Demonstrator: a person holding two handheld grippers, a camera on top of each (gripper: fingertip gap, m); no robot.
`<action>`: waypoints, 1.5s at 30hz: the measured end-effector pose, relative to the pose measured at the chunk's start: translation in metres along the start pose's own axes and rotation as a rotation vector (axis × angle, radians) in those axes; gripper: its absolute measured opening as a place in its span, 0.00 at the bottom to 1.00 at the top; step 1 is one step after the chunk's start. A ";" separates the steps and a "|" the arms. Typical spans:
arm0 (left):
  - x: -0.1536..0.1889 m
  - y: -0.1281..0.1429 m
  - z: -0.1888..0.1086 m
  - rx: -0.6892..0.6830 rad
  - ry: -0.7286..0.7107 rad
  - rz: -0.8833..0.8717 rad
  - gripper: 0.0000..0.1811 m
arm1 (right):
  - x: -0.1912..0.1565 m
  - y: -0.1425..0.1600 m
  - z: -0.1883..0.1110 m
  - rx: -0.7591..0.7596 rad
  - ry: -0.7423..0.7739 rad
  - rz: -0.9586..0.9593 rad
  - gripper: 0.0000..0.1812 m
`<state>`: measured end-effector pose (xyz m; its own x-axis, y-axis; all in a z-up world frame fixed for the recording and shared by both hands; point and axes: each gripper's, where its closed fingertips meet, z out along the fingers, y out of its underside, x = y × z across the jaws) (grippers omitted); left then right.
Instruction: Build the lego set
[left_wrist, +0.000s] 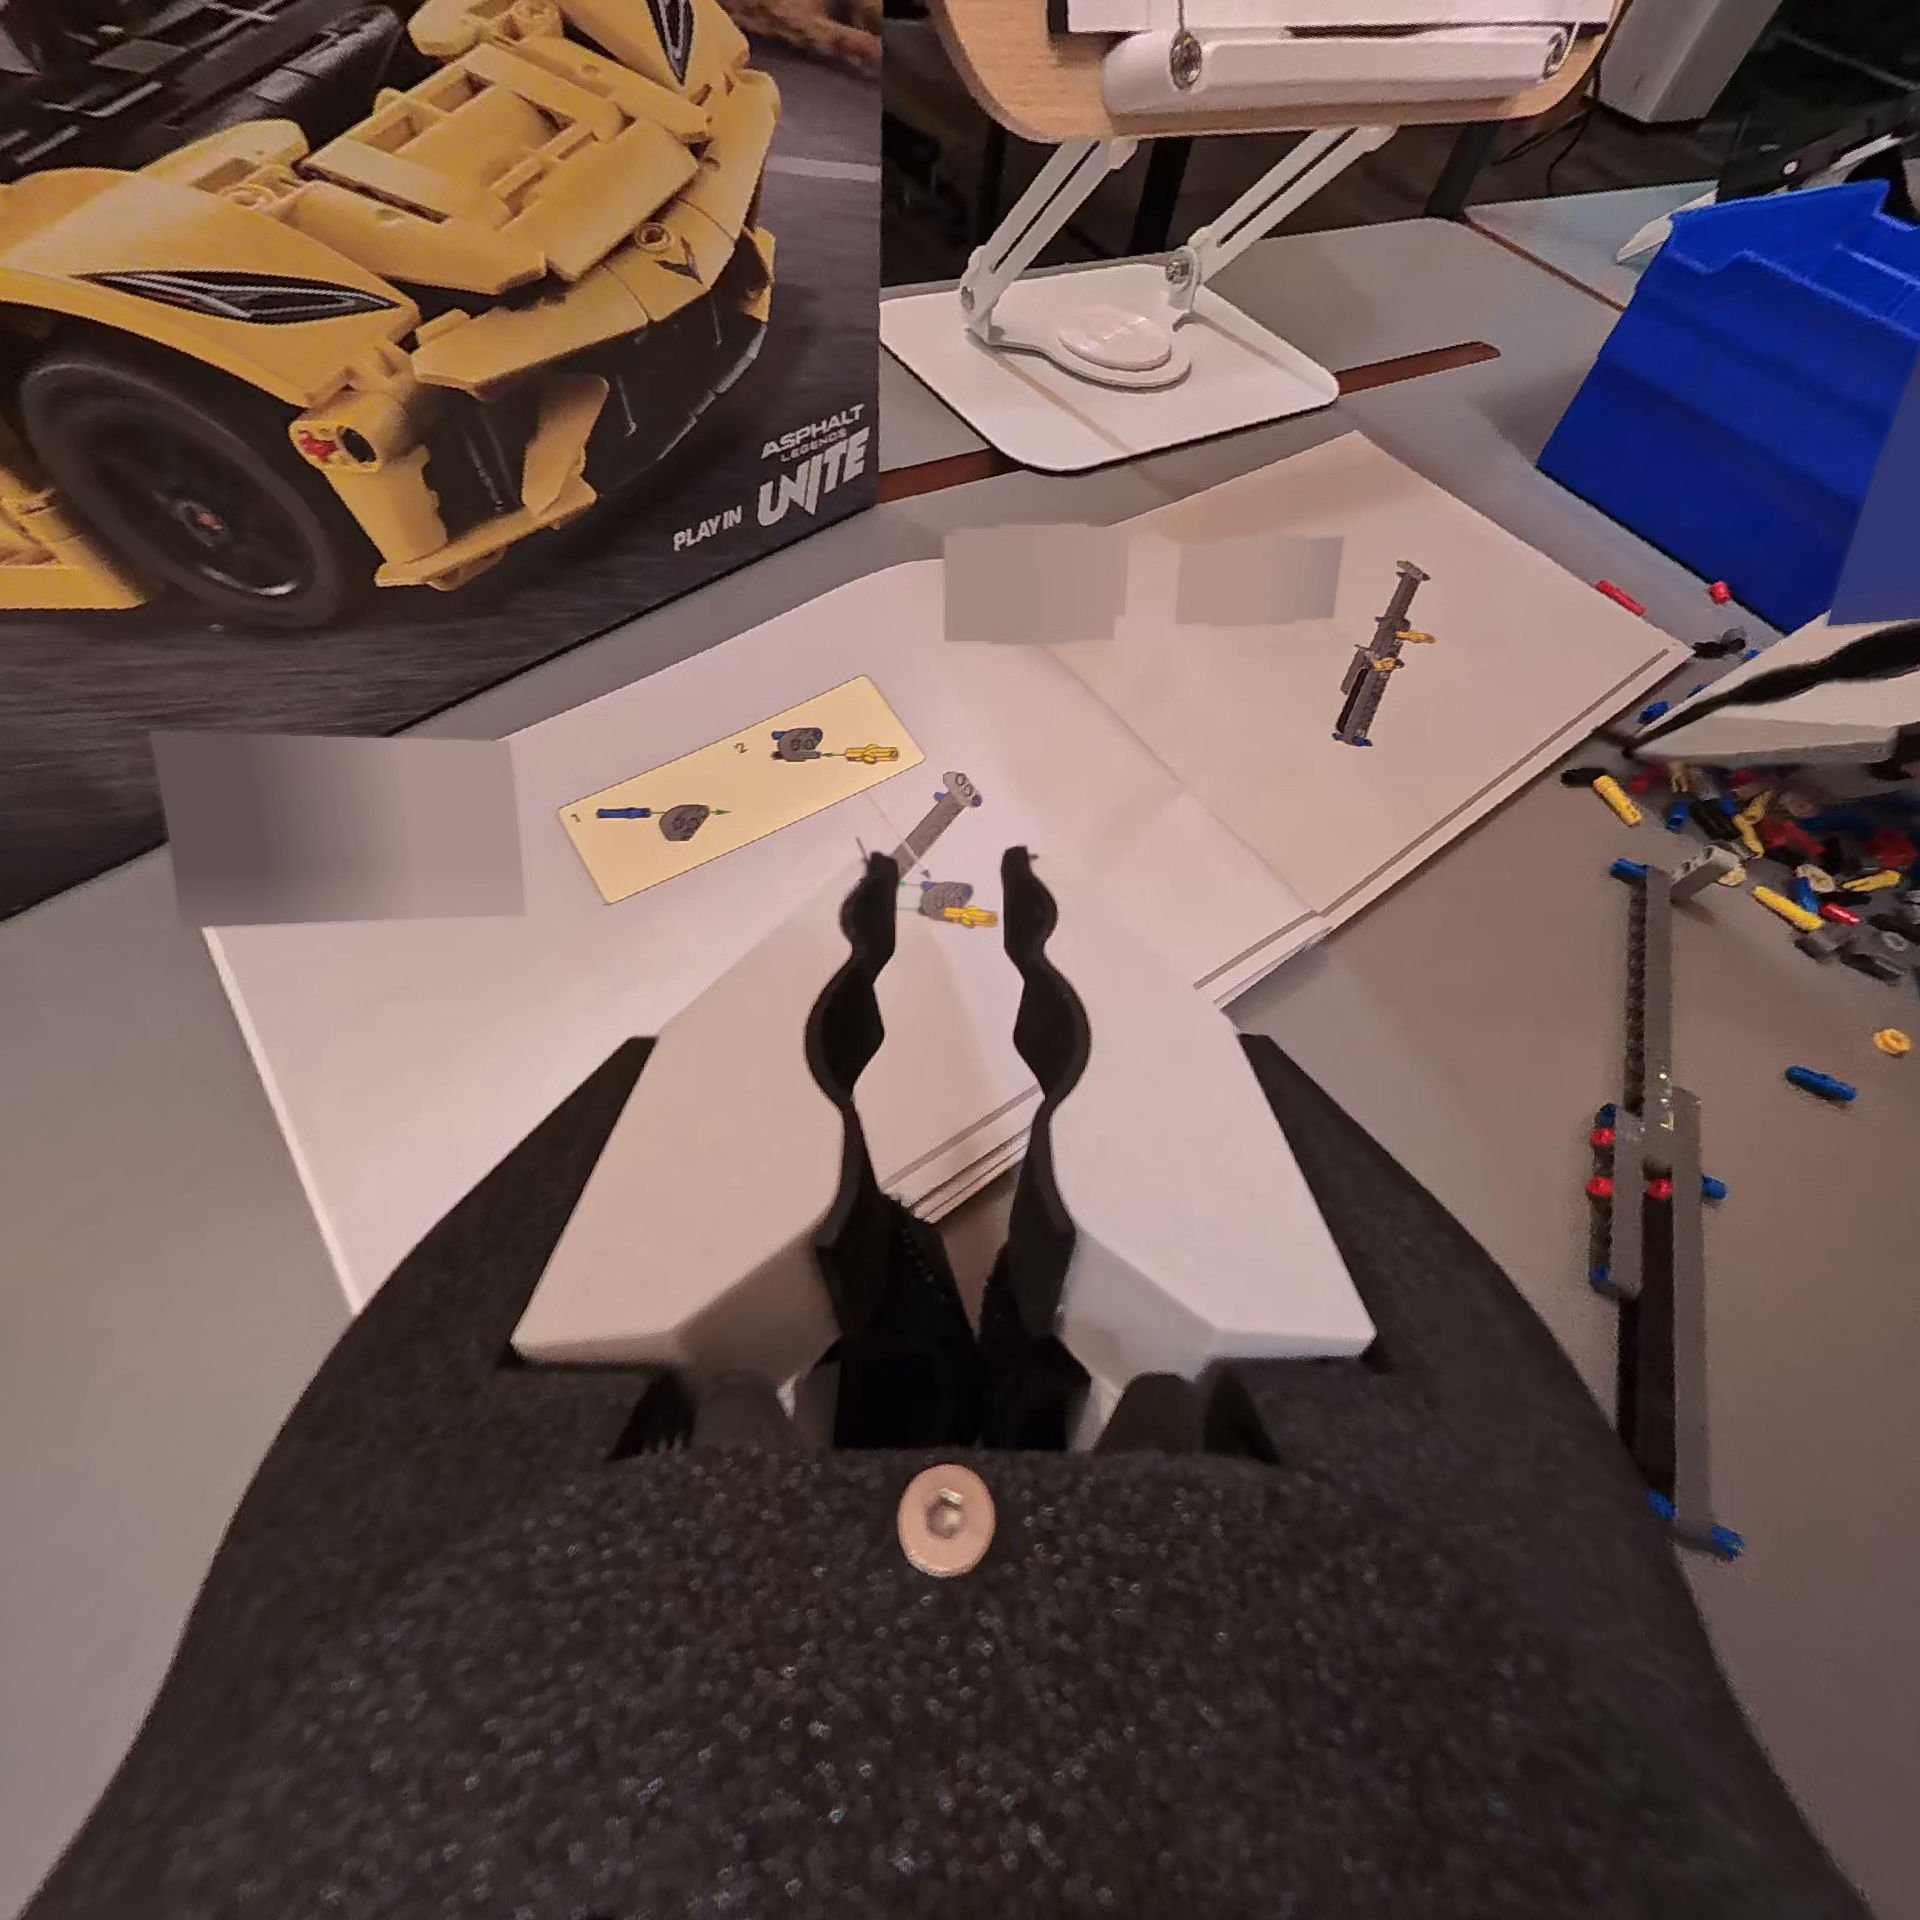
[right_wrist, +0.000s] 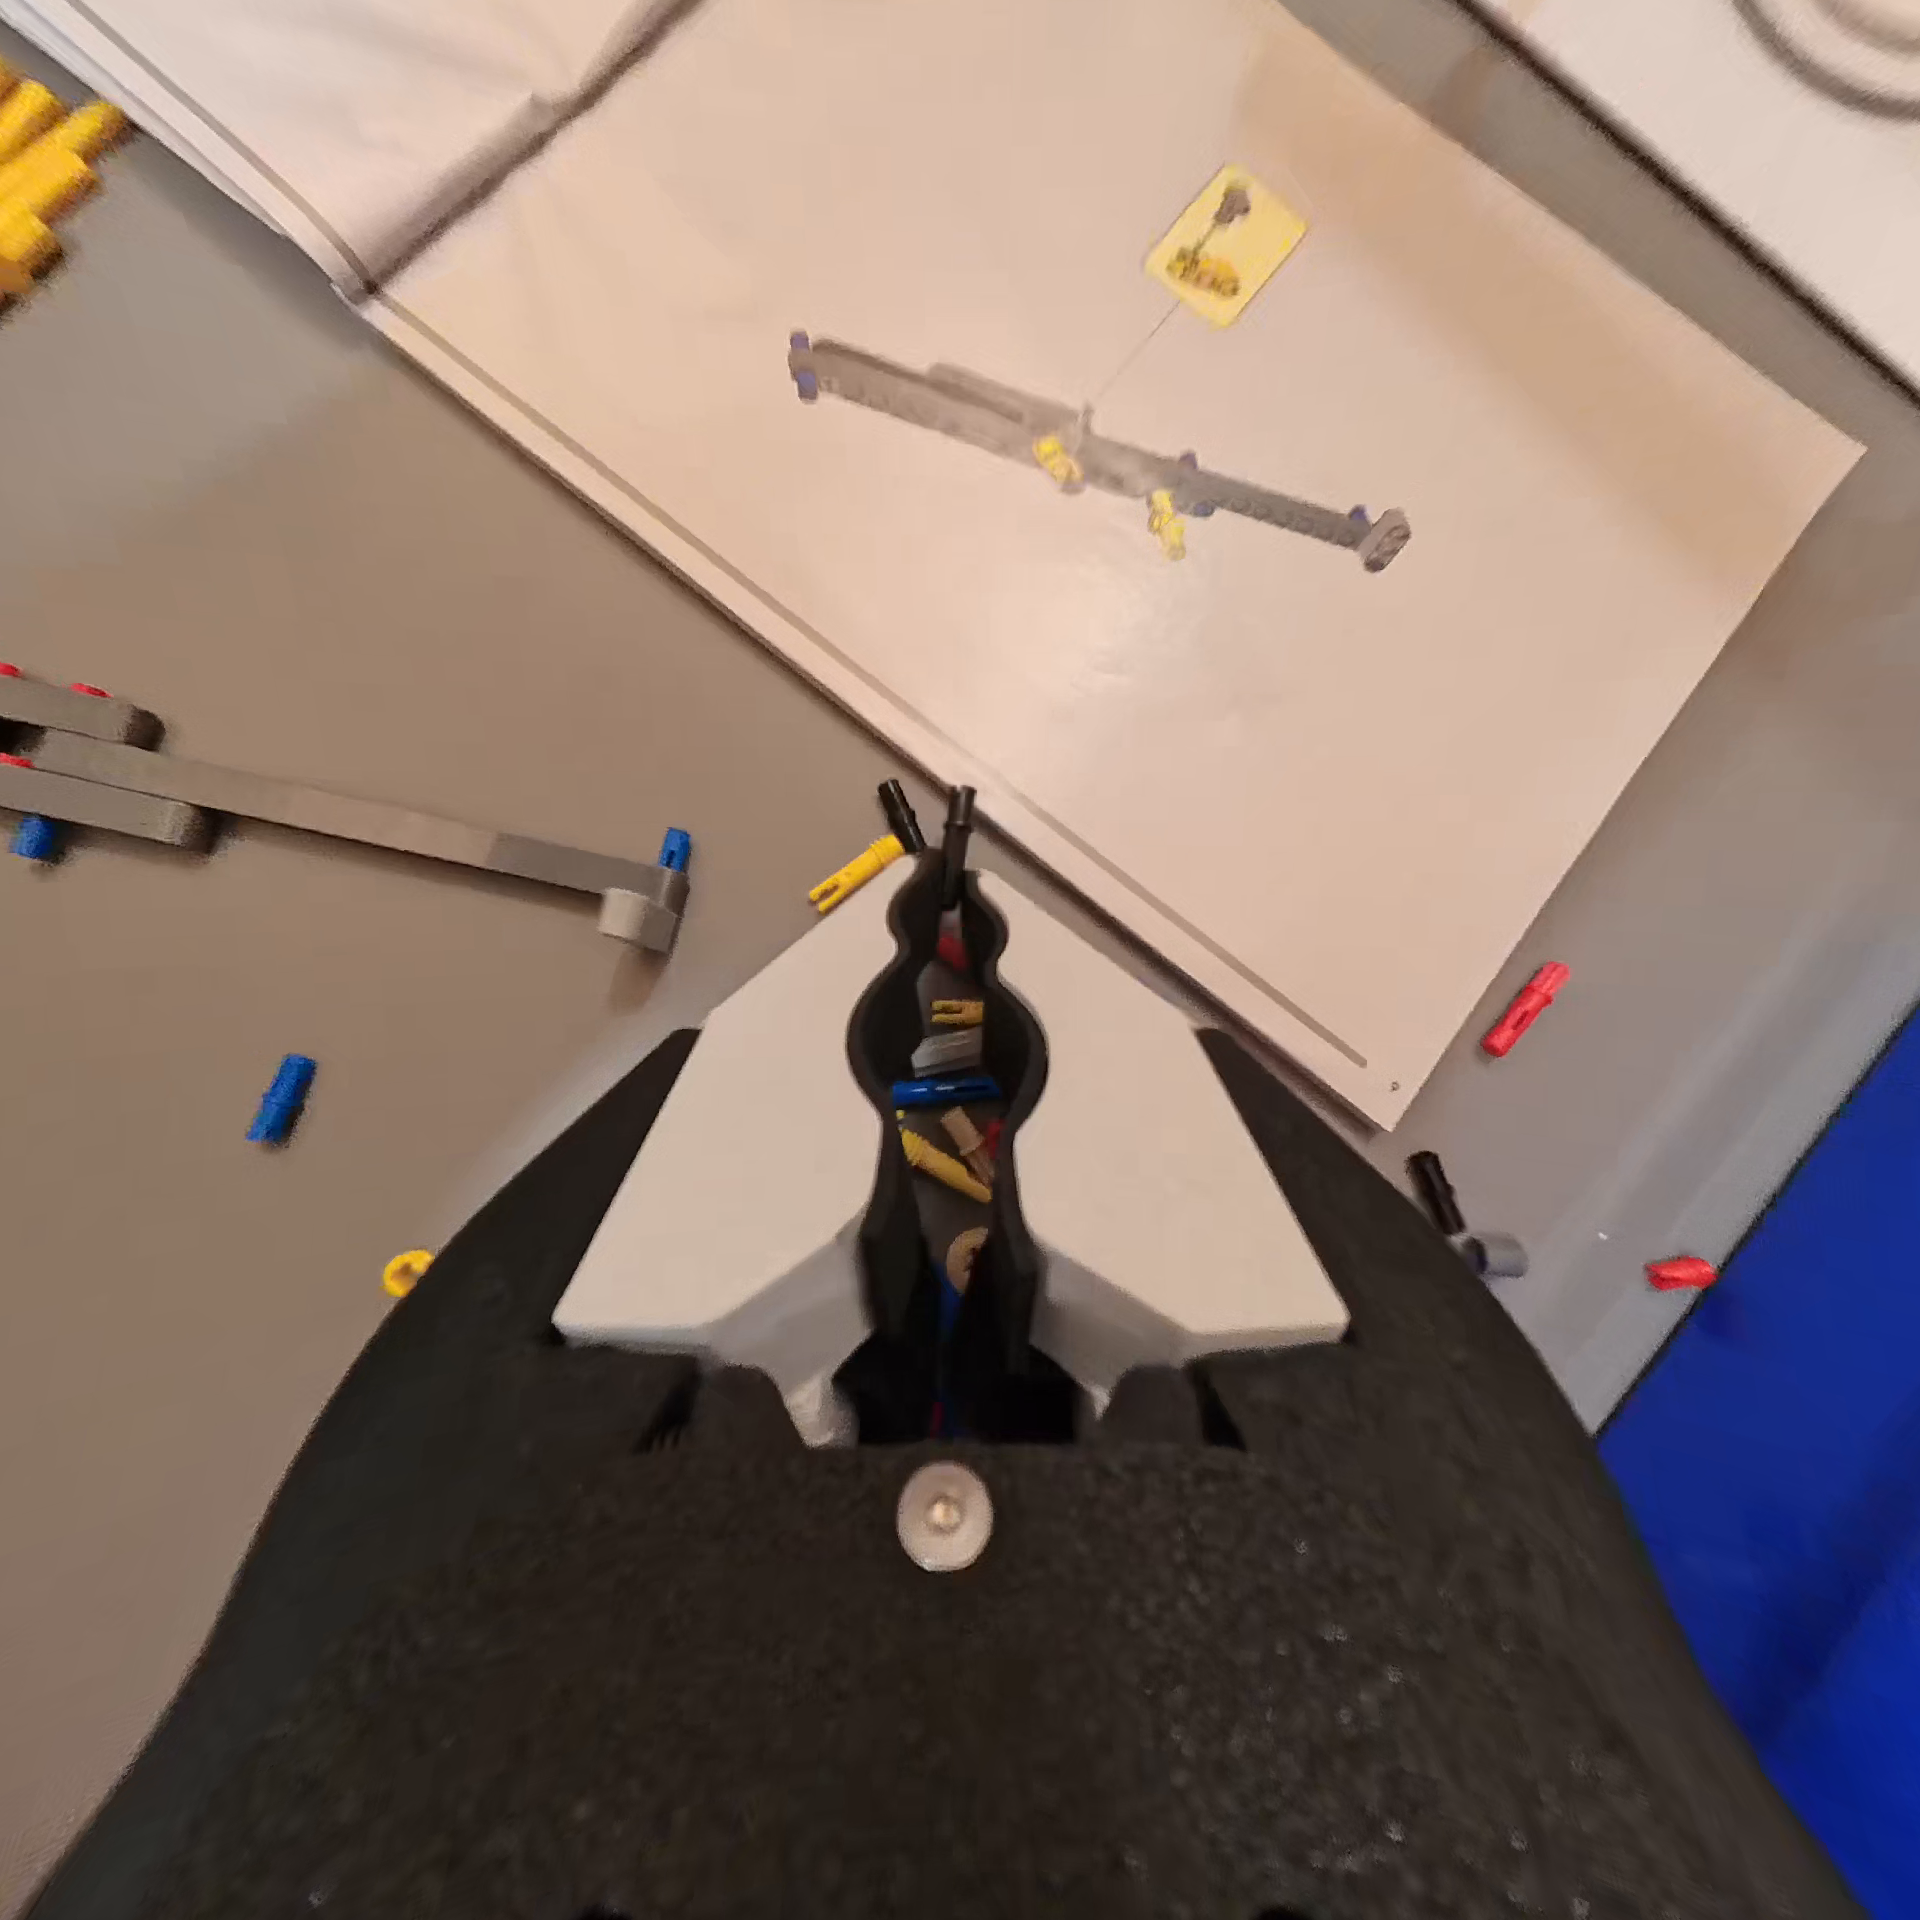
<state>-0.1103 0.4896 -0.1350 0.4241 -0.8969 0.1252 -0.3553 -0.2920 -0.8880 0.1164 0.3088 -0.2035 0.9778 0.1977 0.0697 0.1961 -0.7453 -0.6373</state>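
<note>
My left gripper (left_wrist: 951, 868) is open and empty, hovering over the left page of the open instruction booklet (left_wrist: 1143, 748). My right gripper (right_wrist: 940, 883) is shut on a small black pin (right_wrist: 956, 831) that sticks out past its fingertips, just above the table at the booklet's edge (right_wrist: 1143, 675). A second black pin (right_wrist: 900, 816) and a yellow pin (right_wrist: 854, 873) lie on the table just left of the tips. The long grey beam assembly with blue and red pins lies on the table; it shows in the left wrist view (left_wrist: 1652, 1195) and in the right wrist view (right_wrist: 364, 831).
The set's box with a yellow car (left_wrist: 416, 312) stands at the back left. A white stand (left_wrist: 1101, 395) is behind the booklet. A blue bin (left_wrist: 1745, 416) is at the right, with a pile of several loose parts (left_wrist: 1766, 842) in front. A red pin (right_wrist: 1524, 1008) lies by the bin. Spacing between my two grippers at the tips: around 30 centimetres.
</note>
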 end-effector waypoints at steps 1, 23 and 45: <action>-0.002 0.001 -0.001 -0.001 -0.005 -0.001 0.10 | 0.000 -0.005 -0.006 0.027 0.011 0.001 0.01; -0.021 0.007 -0.020 0.013 -0.066 0.011 0.10 | -0.183 0.014 -0.014 -0.031 -0.154 -0.073 0.02; -0.011 0.006 -0.019 0.012 -0.027 -0.002 0.10 | -0.122 0.034 -0.026 -0.021 0.046 0.087 0.07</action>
<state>-0.1334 0.4910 -0.1334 0.4474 -0.8869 0.1147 -0.3444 -0.2893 -0.8931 0.0056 0.2432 -0.2137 0.9934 0.1026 0.0504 0.1114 -0.7713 -0.6266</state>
